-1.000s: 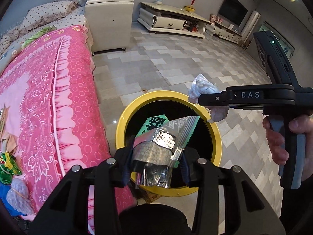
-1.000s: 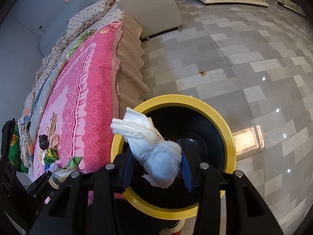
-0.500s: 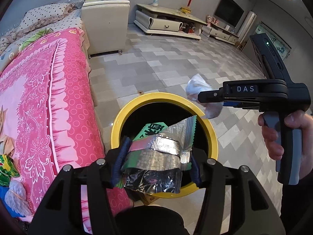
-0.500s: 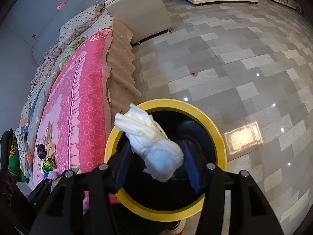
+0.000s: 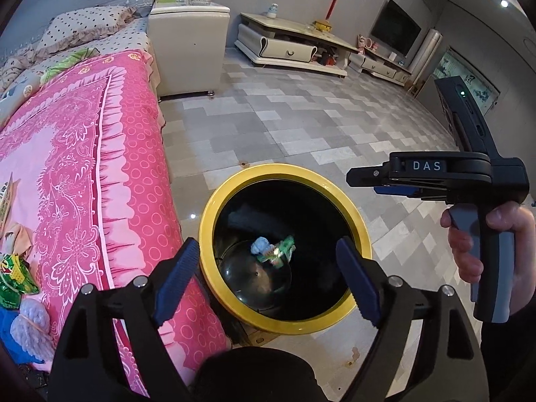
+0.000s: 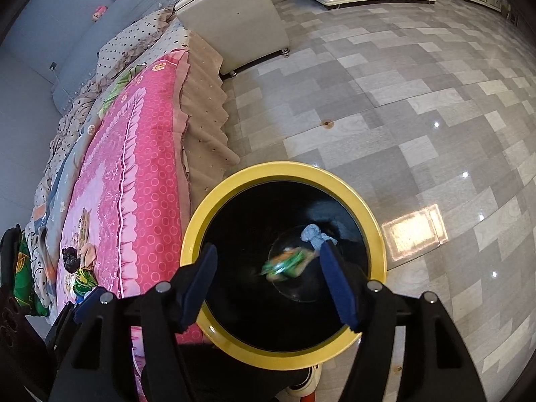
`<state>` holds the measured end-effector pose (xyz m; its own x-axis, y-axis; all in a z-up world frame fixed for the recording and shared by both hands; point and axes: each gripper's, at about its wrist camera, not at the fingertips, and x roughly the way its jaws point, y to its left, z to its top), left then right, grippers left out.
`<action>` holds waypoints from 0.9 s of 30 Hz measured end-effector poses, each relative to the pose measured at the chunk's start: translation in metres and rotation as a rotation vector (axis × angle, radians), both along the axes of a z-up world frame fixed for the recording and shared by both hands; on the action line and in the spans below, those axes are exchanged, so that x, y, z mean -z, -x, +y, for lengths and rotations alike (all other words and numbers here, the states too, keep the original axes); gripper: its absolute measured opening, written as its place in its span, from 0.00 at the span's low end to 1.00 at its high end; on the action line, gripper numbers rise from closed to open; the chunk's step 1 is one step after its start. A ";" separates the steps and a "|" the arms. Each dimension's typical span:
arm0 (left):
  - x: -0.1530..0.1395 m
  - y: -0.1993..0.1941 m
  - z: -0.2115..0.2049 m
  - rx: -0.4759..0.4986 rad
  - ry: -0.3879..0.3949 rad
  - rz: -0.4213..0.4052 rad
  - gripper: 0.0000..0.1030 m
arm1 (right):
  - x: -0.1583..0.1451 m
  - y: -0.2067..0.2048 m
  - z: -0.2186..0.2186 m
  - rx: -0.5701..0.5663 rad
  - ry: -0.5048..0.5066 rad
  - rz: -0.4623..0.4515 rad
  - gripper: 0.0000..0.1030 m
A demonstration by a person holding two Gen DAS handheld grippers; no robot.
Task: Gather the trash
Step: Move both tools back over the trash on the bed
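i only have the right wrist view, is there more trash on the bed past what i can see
Observer: Yes. The left wrist view shows a green snack wrapper on the pink bedspread, at its near left edge.
Operator: anything next to it
Observer: A white crumpled wad lies just below the wrapper, on something blue.
Operator: how does my gripper look from the side
Observer: The right gripper hangs over the far right rim of the yellow-rimmed bin; its jaws are opening with nothing between them.
Operator: and the left one
Observer: The left gripper is also opening, empty, over the bin's near edge.
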<state>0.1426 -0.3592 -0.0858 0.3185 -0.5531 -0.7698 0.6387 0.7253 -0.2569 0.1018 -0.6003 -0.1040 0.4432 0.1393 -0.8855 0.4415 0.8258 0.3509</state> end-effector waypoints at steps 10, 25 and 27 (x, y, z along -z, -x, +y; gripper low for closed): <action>-0.013 -0.012 0.044 -0.081 -0.001 -0.030 0.80 | -0.013 -0.003 0.022 -0.035 0.008 -0.005 0.60; -0.016 -0.069 0.203 -0.373 -0.058 -0.064 0.80 | -0.029 -0.075 0.139 -0.268 -0.005 -0.011 0.60; -0.014 -0.077 0.227 -0.415 -0.068 -0.061 0.80 | -0.031 -0.087 0.160 -0.300 -0.005 -0.007 0.60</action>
